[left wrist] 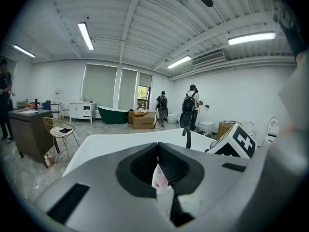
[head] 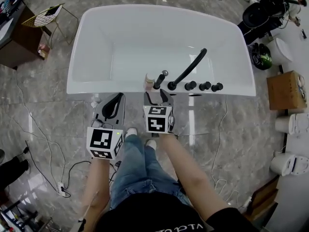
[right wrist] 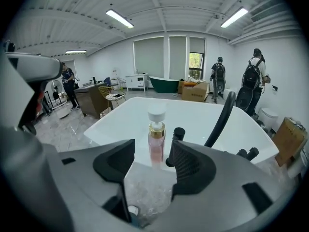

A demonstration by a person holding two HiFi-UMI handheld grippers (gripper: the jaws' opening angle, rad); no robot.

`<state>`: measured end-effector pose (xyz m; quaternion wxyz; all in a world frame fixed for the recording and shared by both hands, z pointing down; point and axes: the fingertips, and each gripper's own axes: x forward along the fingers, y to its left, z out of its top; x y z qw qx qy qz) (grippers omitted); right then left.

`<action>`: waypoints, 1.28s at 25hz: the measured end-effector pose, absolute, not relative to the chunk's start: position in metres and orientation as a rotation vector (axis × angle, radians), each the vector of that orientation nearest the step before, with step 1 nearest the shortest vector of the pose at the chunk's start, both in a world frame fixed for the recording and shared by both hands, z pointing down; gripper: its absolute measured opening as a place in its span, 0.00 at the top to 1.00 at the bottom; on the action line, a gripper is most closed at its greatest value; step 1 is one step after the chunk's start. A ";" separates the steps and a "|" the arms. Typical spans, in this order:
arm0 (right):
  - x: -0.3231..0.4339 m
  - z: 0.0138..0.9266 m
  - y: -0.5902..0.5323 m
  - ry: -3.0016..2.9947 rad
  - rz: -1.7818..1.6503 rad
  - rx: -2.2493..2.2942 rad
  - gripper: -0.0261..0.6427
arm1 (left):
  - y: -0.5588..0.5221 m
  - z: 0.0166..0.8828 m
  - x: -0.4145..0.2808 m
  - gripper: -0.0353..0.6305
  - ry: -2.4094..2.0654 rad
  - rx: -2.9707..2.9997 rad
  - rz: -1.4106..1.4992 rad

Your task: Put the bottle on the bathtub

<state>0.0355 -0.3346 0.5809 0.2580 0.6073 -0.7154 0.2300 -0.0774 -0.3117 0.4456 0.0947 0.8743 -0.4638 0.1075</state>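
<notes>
The bottle (head: 149,82) stands upright on the near rim of the white bathtub (head: 79,79), just left of a short black post (head: 161,79) and the curved black faucet (head: 190,67). A row of black knobs (head: 204,86) sits on the same rim to the right of the faucet. In the right gripper view the bottle (right wrist: 156,144) shows pink liquid, a gold collar and a white cap, and nothing touches it.

The right hand-held gripper (head: 159,94) is level with the rim, just in front of the bottle. Its jaws are spread apart and empty. From its own camera the right hand-held gripper (right wrist: 152,151) frames the bottle in the gap between the two black pads (right wrist: 190,166), but the bottle stands beyond the tips, clear of both.

The left hand-held gripper (head: 119,95) is to the left, over the grey marble floor (head: 43,115) beside the tub wall, well apart from the bottle. Its jaws are closed tip to tip, leaving only the rounded hollow behind the tips. In the left gripper view a pale, pink-marked patch shows through that hollow of the left hand-held gripper (left wrist: 157,145); what it is cannot be made out.

A wire chair (head: 48,16) stands past the tub's far left corner, and a cardboard box (head: 285,88) sits on the floor to the right.
</notes>
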 end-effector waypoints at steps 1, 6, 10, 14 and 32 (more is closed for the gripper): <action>0.035 0.575 -0.331 -1.955 0.613 1.644 0.58 | -0.308 0.441 -0.078 0.93 -1.391 2.596 0.308; 0.038 0.540 -0.307 -2.030 0.539 1.625 0.61 | -0.286 0.415 -0.075 0.93 -1.458 2.615 0.249; 0.045 0.503 -0.287 -2.087 0.448 1.609 0.63 | -0.267 0.390 -0.067 0.93 -1.490 2.649 0.202; 0.052 0.461 -0.270 -2.165 0.359 1.582 0.67 | -0.252 0.365 -0.053 0.93 -1.518 2.702 0.170; 0.087 0.276 -0.204 -2.305 -0.293 1.808 0.94 | -0.237 0.276 -0.060 0.93 -1.690 2.783 -0.051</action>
